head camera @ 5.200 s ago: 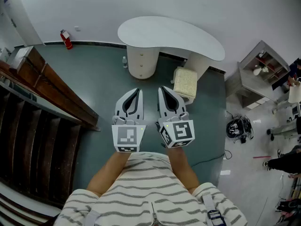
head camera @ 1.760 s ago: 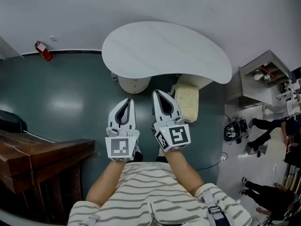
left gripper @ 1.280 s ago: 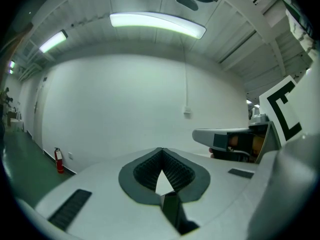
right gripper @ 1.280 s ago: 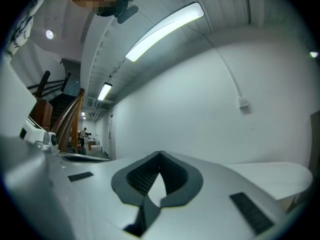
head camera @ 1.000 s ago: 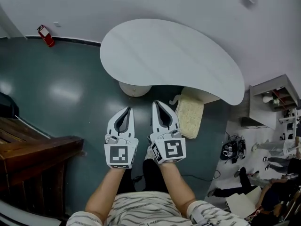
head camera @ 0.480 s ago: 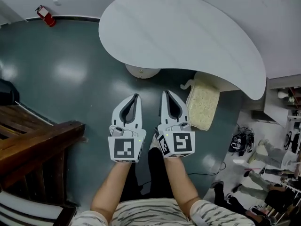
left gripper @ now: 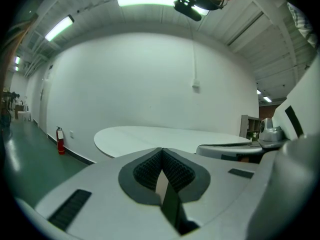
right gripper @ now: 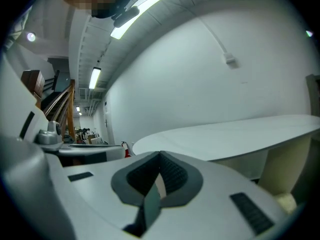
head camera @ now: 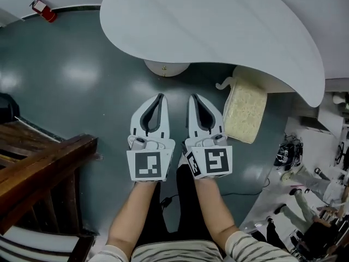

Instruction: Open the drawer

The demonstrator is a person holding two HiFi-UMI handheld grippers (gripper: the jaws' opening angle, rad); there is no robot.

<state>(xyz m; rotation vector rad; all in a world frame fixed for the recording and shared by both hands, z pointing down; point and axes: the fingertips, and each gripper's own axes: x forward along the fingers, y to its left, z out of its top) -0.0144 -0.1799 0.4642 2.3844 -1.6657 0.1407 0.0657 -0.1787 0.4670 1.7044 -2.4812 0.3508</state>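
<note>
No drawer front shows plainly. The white kidney-shaped table (head camera: 218,26) stands on a cream round pedestal (head camera: 166,69) with a small knob on it. My left gripper (head camera: 160,96) and right gripper (head camera: 193,96) are side by side over the teal floor, just short of the pedestal, pointing at it. Both are shut with nothing between the jaws. In the left gripper view the shut left gripper (left gripper: 161,149) points at the table top (left gripper: 165,136). In the right gripper view the shut right gripper (right gripper: 160,153) lies just under the table's edge (right gripper: 240,131).
A cream cushioned block (head camera: 245,111) stands under the table's right end. A dark wooden stair rail (head camera: 43,168) runs along the left. A red fire extinguisher (head camera: 41,9) stands by the far wall. A black bag (head camera: 287,149) and cables lie at the right, with people beyond.
The table has come closer and now fills the top of the head view. Both grippers stay shut and side by side, now nearer the pedestal.
</note>
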